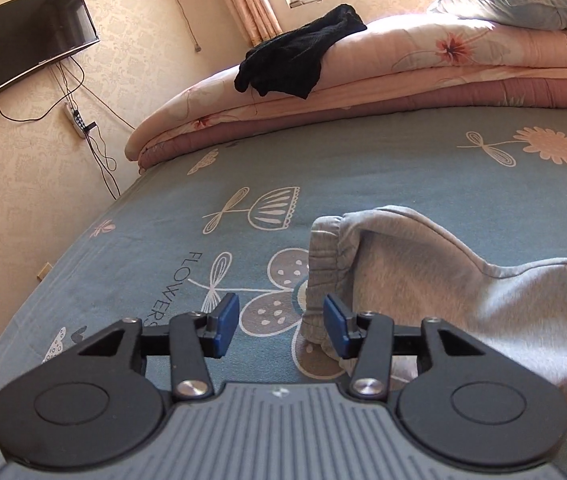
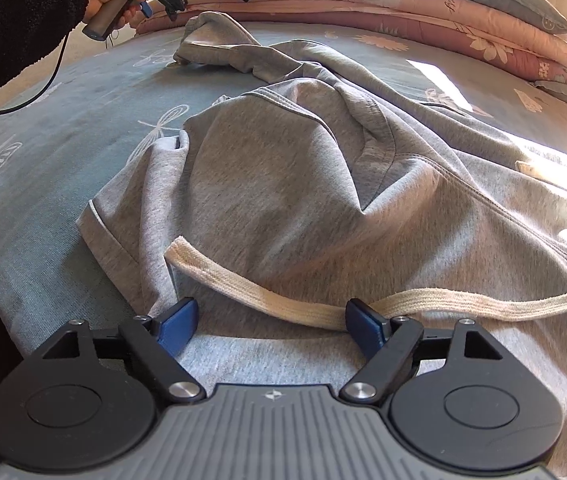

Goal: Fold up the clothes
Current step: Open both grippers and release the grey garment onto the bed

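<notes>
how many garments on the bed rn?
2. Grey sweatpants spread across the blue sheet; a black garment lies on the folded quilts at the far side. Others may be hidden.

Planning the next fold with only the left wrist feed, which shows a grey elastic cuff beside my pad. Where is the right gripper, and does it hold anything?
Observer: The right gripper is open over the other end of the grey garment, gripping nothing.
Operator: Anything near its pads?
Observer: A cream drawstring lies on the cloth, running between its open fingers.
Operator: Is the middle of the cloth flat?
Observer: No, it is bunched up in loose folds.
</notes>
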Action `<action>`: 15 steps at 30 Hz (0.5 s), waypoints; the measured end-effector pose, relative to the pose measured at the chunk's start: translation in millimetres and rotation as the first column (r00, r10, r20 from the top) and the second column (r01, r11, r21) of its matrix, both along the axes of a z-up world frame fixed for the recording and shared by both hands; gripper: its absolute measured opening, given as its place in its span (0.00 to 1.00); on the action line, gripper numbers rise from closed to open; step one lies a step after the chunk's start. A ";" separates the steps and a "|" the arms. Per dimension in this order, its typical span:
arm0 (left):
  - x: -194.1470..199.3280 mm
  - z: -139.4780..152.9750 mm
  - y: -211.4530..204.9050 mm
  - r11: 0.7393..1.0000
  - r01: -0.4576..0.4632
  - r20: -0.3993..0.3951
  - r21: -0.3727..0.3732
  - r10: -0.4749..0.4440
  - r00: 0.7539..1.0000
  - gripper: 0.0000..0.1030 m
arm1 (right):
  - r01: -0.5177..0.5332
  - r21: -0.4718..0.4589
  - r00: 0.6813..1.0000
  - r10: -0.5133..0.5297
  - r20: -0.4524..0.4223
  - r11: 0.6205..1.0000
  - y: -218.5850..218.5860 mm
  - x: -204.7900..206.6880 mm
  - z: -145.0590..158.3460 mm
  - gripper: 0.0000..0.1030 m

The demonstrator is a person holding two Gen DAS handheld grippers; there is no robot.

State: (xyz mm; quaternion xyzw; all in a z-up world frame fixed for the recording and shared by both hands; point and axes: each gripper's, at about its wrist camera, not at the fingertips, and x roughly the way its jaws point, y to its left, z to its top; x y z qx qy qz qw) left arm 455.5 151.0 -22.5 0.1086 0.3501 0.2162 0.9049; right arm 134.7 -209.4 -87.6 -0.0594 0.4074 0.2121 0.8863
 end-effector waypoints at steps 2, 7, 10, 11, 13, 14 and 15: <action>-17.4 -3.1 -9.1 0.998 0.066 -0.017 0.005 -0.065 0.998 0.50 | 0.006 -0.005 1.000 -0.006 0.003 1.000 1.5 -0.2 -0.3 0.83; -80.1 -21.1 -42.5 0.966 0.260 -0.092 -0.005 -0.259 0.961 0.56 | 0.028 -0.027 1.000 -0.028 0.002 0.999 2.4 -2.7 7.2 0.83; -124.8 -36.0 -59.8 0.928 0.368 -0.150 -0.052 -0.372 0.916 0.60 | 0.018 -0.042 0.999 -0.016 0.051 0.999 3.8 -13.0 19.1 0.83; -139.3 -40.9 -64.6 0.915 0.396 -0.168 -0.074 -0.403 0.900 0.63 | 0.013 -0.044 0.997 -0.010 0.073 0.999 5.4 -17.9 24.6 0.82; -169.0 -50.4 -73.8 0.891 0.438 -0.201 -0.116 -0.453 0.869 0.65 | 0.003 -0.048 0.993 0.002 0.115 0.999 9.2 -26.1 34.7 0.82; -183.6 -54.4 -77.5 0.880 0.454 -0.213 -0.137 -0.474 0.854 0.65 | -0.002 -0.050 0.991 0.009 0.135 0.999 11.4 -29.4 39.4 0.81; -197.5 -57.1 -79.6 0.870 0.467 -0.218 -0.160 -0.493 0.842 0.65 | -0.020 -0.054 0.988 0.029 0.154 0.998 14.8 -32.6 45.1 0.80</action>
